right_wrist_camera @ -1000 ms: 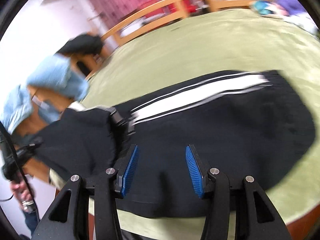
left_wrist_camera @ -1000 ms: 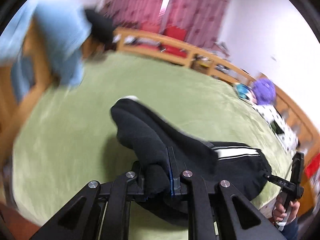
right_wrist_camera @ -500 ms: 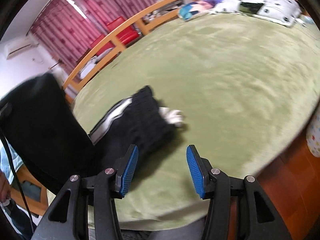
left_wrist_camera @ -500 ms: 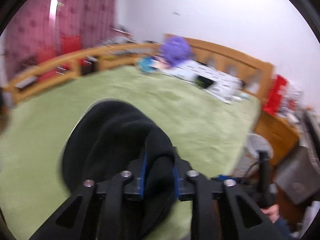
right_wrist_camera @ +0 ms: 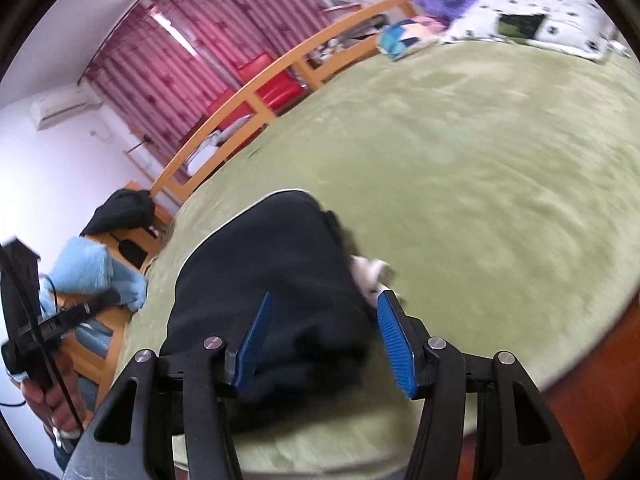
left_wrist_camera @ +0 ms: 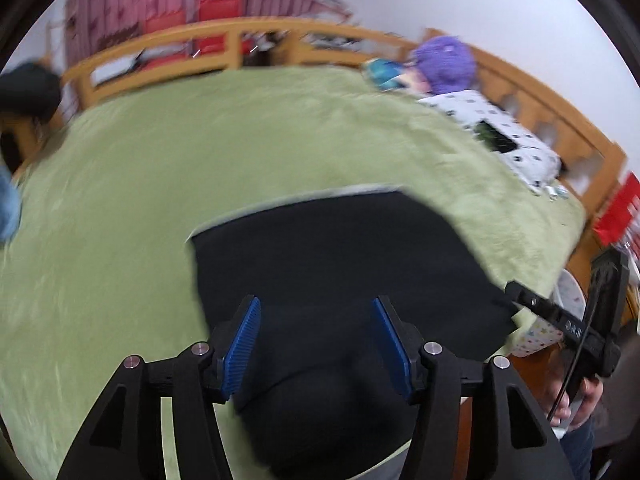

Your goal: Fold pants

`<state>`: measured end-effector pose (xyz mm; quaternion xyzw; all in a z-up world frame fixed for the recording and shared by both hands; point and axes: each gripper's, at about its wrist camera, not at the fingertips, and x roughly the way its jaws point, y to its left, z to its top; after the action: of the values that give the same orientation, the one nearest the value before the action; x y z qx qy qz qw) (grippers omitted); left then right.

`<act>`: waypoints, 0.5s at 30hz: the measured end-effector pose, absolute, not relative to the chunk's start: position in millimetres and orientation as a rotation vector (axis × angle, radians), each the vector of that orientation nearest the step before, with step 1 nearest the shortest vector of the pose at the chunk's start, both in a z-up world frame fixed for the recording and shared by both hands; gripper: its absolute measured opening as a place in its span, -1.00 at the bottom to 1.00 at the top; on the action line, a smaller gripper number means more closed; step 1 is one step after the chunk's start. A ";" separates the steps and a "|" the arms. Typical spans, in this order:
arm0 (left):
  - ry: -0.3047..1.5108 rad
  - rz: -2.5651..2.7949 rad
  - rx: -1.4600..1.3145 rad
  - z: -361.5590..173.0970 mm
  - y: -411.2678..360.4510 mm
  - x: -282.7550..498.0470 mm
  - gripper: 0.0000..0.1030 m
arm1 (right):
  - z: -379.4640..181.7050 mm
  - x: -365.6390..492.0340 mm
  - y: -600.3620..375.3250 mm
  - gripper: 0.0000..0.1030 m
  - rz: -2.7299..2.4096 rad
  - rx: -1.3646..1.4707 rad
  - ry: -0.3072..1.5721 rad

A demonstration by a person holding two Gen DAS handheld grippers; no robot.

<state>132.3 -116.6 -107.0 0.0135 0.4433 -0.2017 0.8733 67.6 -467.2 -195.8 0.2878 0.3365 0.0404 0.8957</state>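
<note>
Black fleece pants [left_wrist_camera: 340, 264], folded bundle on green bedspread [left_wrist_camera: 120, 184], long axis 10-to-4 in left view. Left gripper [left_wrist_camera: 316, 344] spread, empty, directly above, nearer. Right gripper [right_wrist_camera: 324, 340] spread over 4 o'clock end.

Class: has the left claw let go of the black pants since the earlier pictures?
Yes. The left claw now stands open above the pants, lying on the green bed.

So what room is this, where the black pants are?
Most likely a bedroom: the pants lie on a big bed with a green blanket, a wooden bed rail, and a spotted pillow.
</note>
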 end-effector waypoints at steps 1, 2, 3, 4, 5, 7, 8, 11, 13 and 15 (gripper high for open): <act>0.948 -0.411 0.012 -118.1 -110.9 130.6 0.13 | -203.2 75.9 -461.0 0.06 0.074 0.570 0.735; 0.974 -0.401 -0.001 -130.4 -105.3 129.1 0.13 | -213.0 81.7 -454.4 0.05 0.048 0.536 0.784; 1.004 -0.395 -0.007 -143.9 -101.0 125.9 0.13 | -219.5 82.9 -448.3 0.05 0.032 0.506 0.817; 1.054 -0.396 -0.004 -163.4 -99.6 122.7 0.13 | -227.6 82.2 -442.9 0.04 0.016 0.471 0.837; 1.092 -0.401 -0.010 -178.5 -99.6 119.4 0.14 | -231.6 80.4 -439.5 0.04 0.011 0.454 0.844; 1.123 -0.403 -0.051 -201.9 -99.7 111.3 0.15 | -234.1 78.8 -438.9 0.05 0.016 0.449 0.862; 1.111 -0.401 -0.047 -205.5 -100.3 108.7 0.17 | -233.2 80.1 -439.8 0.05 0.025 0.443 0.880; 1.106 -0.444 -0.058 -198.1 -94.4 106.5 0.19 | -222.1 84.6 -445.9 0.05 0.063 0.411 0.919; 1.089 -0.476 -0.142 -186.0 -78.1 113.5 0.19 | -207.6 86.8 -452.8 0.06 0.052 0.399 0.881; 1.056 -0.473 -0.179 -176.9 -68.6 124.1 0.24 | -197.0 97.0 -459.8 0.15 0.058 0.403 0.842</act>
<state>124.1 -68.6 -176.9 -0.0844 0.4984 -0.2232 0.8335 97.0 -459.8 -197.0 0.1941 0.4060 0.0280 0.8926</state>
